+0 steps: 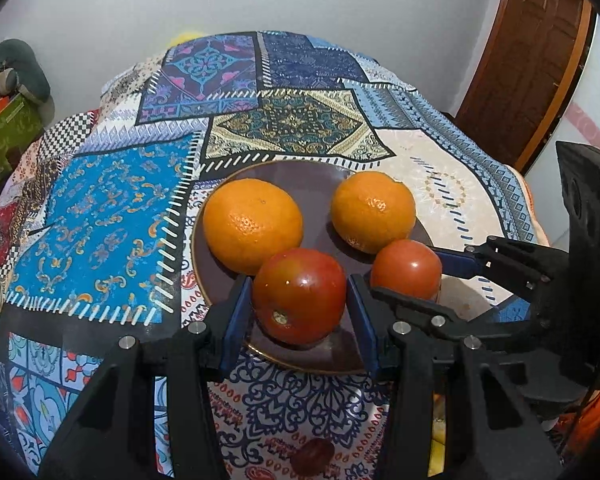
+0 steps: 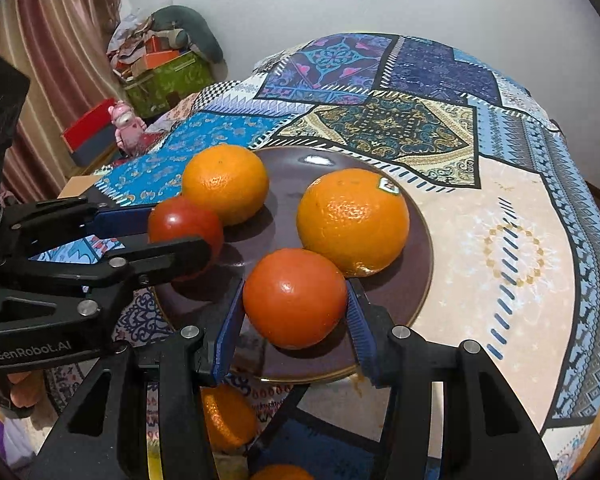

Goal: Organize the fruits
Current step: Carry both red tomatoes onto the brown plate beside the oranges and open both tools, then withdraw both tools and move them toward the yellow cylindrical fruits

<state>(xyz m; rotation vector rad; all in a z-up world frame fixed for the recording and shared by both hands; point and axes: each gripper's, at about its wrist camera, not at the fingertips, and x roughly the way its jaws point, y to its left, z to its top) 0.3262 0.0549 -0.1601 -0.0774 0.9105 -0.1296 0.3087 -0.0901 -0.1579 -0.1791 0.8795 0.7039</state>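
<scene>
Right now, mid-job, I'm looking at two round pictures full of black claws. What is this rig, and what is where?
There is no robot arm: a person holds a two-finger claw in each hand. Each picture comes from a wide-angle camera on one claw, looking forward along its fingers.

The first is the left gripper's view. Its blue pads sit on either side of a red tomato.

The second is the right gripper's view. Its pads flank an orange-red tomato.

Each claw also shows at the edge of the other's picture.

Both tomatoes rest on a dark plate with a plain orange and a stickered orange, on a patterned tablecloth. I cannot tell whether either claw is squeezing.
</scene>
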